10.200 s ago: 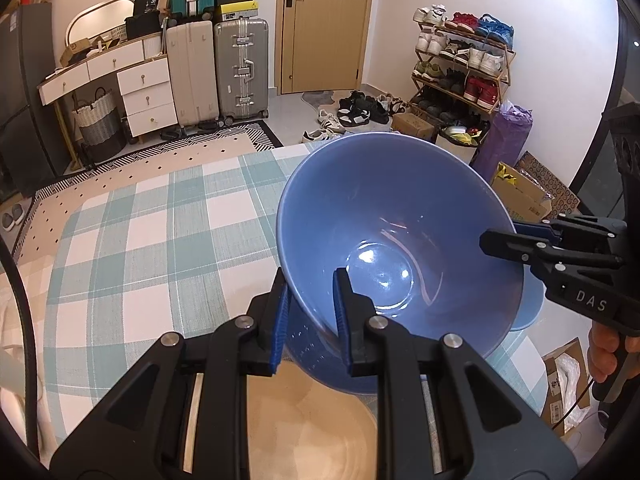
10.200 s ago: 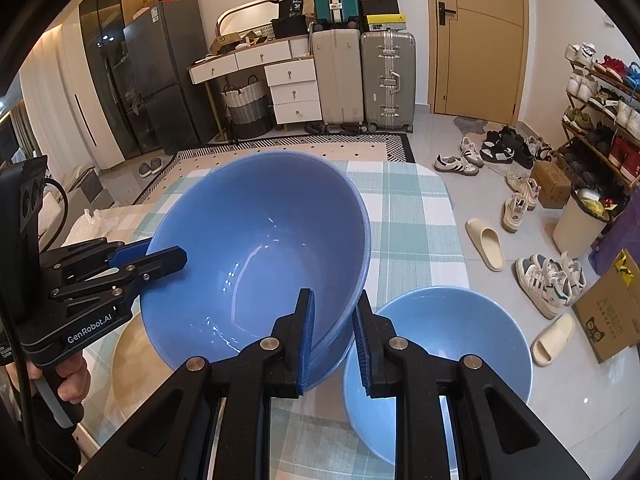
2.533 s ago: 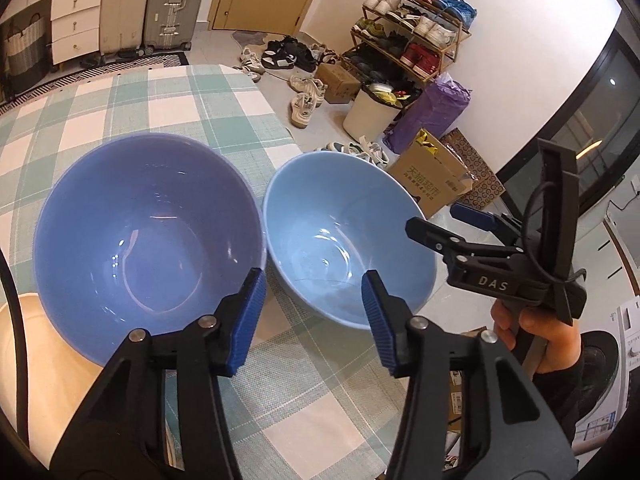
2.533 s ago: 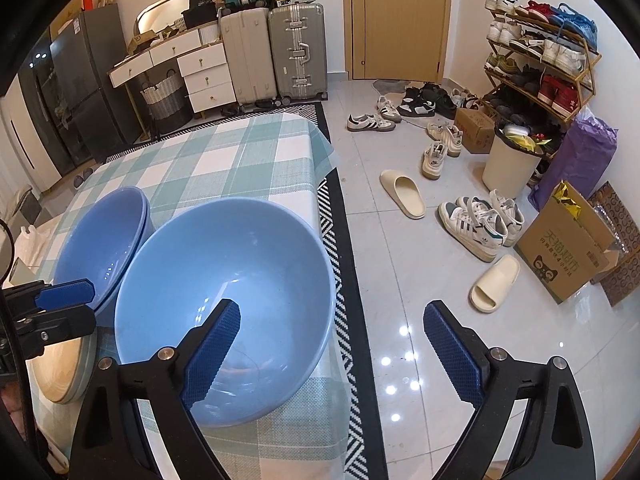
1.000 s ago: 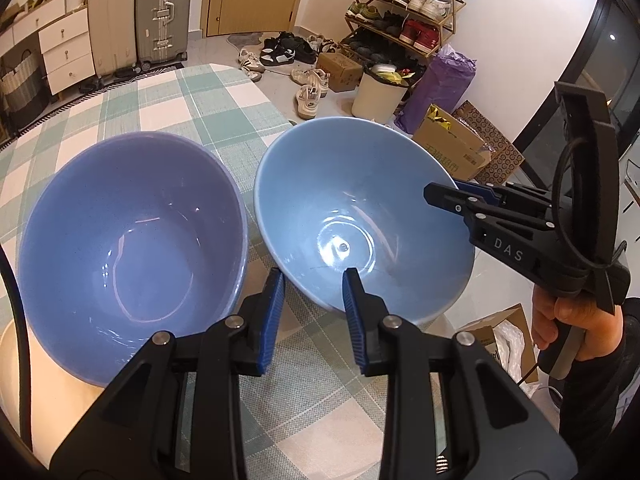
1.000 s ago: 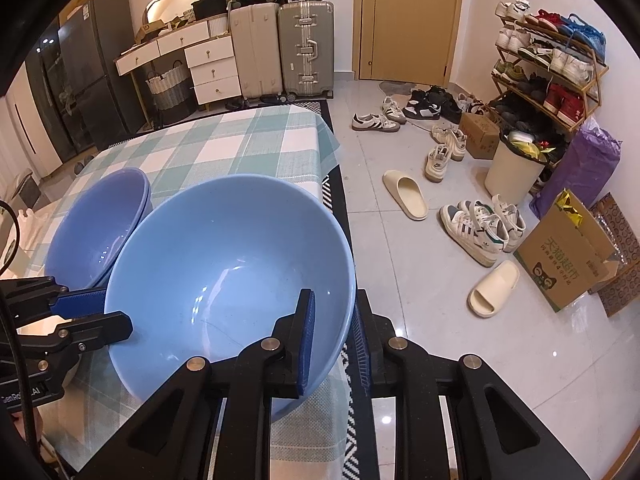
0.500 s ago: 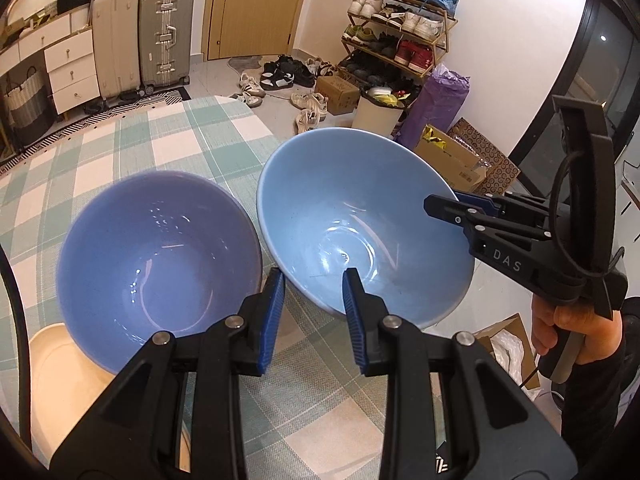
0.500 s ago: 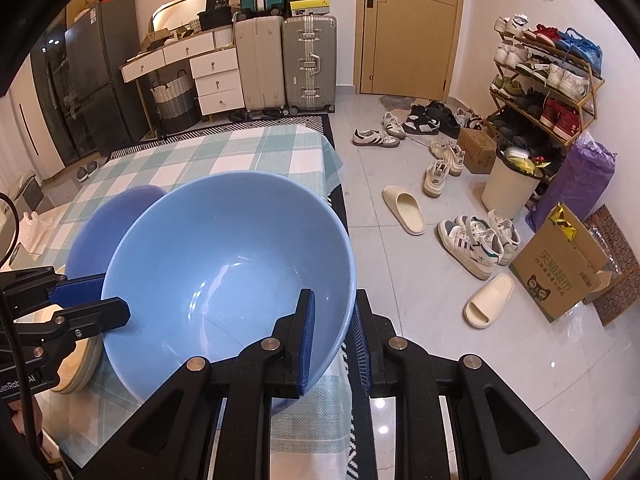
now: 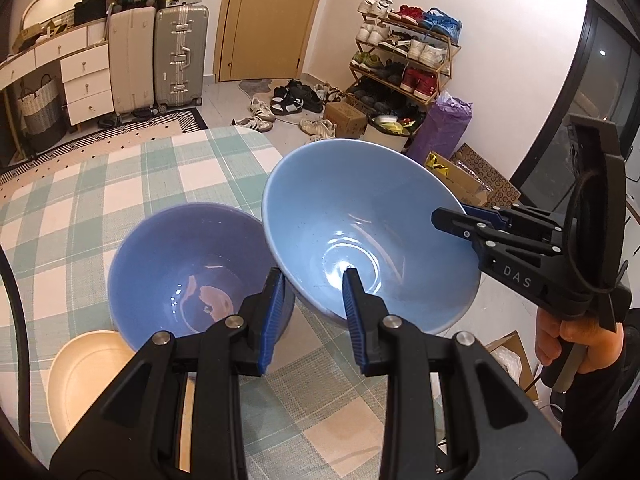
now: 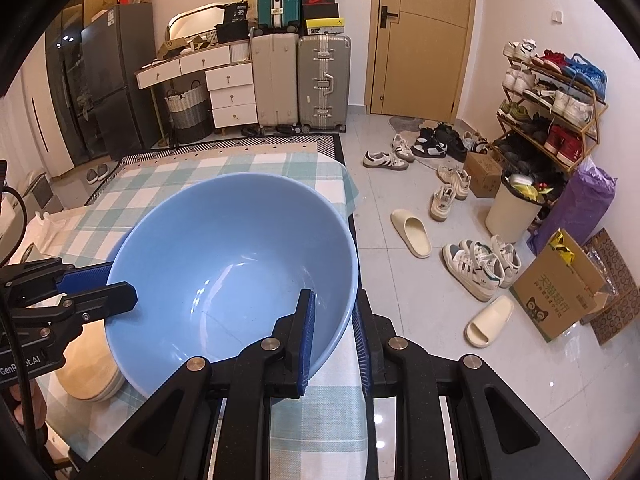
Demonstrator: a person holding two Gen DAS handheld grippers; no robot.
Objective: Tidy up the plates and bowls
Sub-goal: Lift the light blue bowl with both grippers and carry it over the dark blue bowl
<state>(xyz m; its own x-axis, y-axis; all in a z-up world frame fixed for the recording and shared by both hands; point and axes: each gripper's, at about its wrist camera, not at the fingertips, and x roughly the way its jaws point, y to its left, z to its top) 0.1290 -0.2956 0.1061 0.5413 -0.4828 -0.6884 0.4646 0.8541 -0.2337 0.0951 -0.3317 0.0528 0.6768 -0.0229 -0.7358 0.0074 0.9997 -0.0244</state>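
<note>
the light blue bowl (image 9: 372, 236) is pinched by its rim on two sides and carried clear of the checked tablecloth (image 9: 100, 184): the left gripper (image 9: 314, 300) is clamped on the near rim and the right gripper (image 10: 334, 328) is pressed shut on the opposite rim, one pad inside and one outside in each case. it's held tilted, just beside and a bit above the darker blue bowl (image 9: 192, 272), which sits on the table and looks like it may already be a nested stack, though that can't be told for sure from here. a cream plate (image 9: 88, 372) is parked next to it near the table edge; in the right wrist view it reads as a small pile of plates (image 10: 92, 364), partly hidden behind the lifted bowl. so the sorting is judged to be well along: plates seem grouped, one bowl spot is set up, and what's left is probably this last bowl being lowered into the darker one. both bowls are empty, nothing is seen in them but glare and reflections, and nothing is sitting on the plate either. no other dishes are visible on the table
</note>
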